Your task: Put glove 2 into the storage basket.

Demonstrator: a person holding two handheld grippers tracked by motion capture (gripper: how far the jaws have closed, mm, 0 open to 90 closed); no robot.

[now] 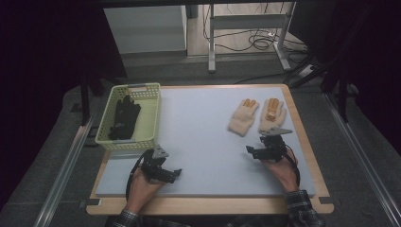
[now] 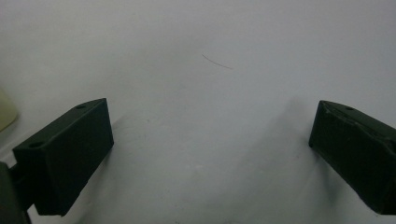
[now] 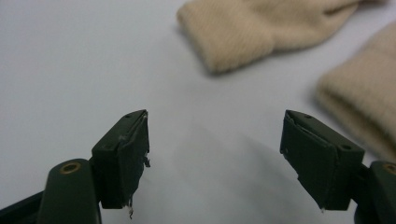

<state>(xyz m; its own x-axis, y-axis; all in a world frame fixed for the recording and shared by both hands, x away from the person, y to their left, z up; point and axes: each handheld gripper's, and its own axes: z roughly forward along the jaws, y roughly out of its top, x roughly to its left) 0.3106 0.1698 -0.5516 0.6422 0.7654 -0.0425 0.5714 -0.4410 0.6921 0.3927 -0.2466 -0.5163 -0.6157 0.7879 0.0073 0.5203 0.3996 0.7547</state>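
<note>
Jaws spread wide and empty on right gripper [image 1: 265,150], lower right of frame, just short of two cream gloves [image 1: 257,115] at upper right. Left gripper [image 1: 163,171] equally agape, lower left. Likely snags: soft knit bunching, slipping free. Black gloves, probably, in green basket [image 1: 150,124] upper left.

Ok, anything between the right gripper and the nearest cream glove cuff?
Nothing: in the right gripper view, bare grey mat separates the open right gripper from the glove cuff.
</note>
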